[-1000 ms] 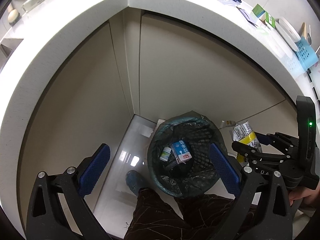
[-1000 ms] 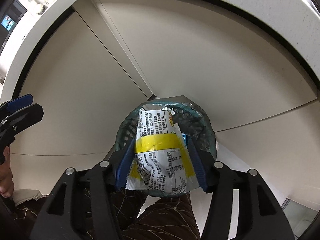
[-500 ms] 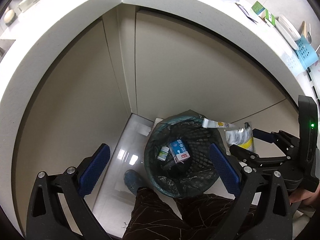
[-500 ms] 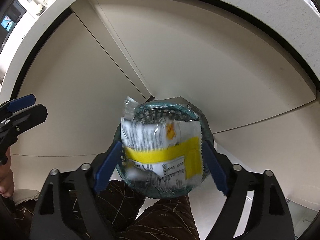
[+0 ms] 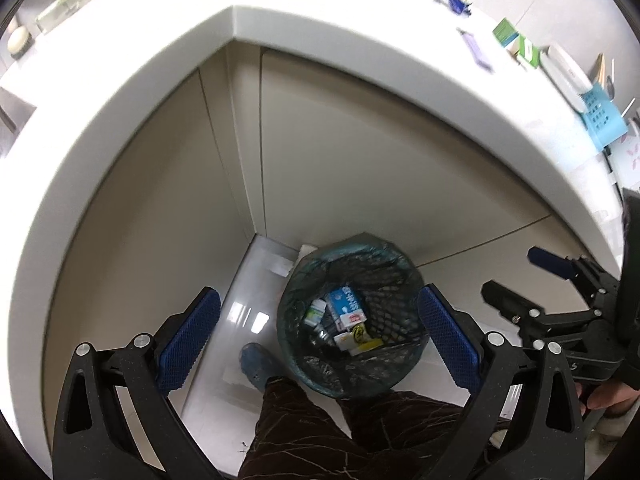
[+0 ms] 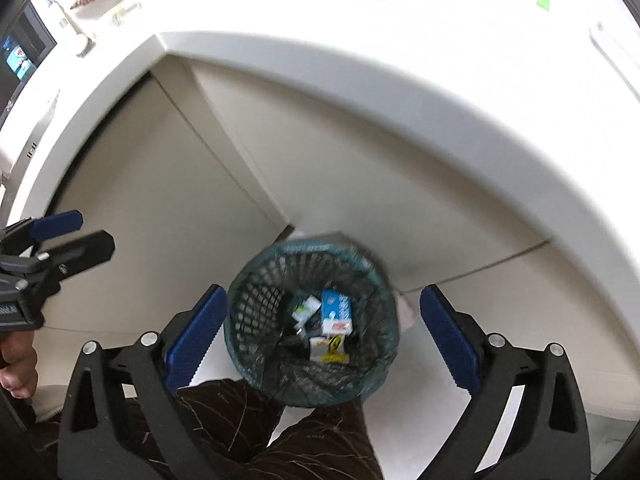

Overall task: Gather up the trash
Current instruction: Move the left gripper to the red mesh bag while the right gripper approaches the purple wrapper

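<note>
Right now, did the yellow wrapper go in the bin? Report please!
Left gripper open, empty. Right gripper open, empty. Yellow wrapper down inside the bin. Nothing blocking.

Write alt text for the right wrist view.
The right tool hangs open and empty above a mesh trash bin in a cabinet corner; a white-and-yellow wrapper lies inside with a blue box. The left tool shows at the left edge.
</note>
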A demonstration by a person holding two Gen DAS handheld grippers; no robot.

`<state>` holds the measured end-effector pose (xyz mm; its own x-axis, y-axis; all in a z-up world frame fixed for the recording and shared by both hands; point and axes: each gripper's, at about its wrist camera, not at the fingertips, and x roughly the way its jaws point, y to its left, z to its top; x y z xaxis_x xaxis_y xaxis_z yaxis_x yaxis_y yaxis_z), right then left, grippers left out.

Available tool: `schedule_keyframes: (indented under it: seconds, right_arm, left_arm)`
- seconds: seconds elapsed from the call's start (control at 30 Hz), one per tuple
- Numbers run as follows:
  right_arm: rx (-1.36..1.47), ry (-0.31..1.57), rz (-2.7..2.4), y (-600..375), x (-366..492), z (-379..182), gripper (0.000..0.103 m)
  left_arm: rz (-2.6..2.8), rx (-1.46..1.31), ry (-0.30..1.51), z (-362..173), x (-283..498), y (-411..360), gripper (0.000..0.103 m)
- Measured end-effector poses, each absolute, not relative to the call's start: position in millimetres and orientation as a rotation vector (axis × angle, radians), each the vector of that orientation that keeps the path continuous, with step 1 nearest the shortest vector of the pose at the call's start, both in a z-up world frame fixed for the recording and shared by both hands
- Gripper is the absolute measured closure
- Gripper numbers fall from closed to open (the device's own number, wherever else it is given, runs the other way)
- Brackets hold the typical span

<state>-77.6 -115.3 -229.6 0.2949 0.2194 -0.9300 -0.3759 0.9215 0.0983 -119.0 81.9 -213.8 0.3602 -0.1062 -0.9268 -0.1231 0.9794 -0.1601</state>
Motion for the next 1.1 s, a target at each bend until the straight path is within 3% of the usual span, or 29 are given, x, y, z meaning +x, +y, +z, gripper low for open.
schedule_keyframes:
  seconds: [0.47,1.1]
  right_arm:
    - [-0.057,1.114,0.316,-141,-47,-131,0.008]
    - [-0.039,1.010,0.252,-141,10,-71,0.008]
  left_arm:
    - [-0.008,-0.184,1.114,-152,-92,73,0.006]
    - [0.045,-0.173,1.044,-90,-23,98,0.006]
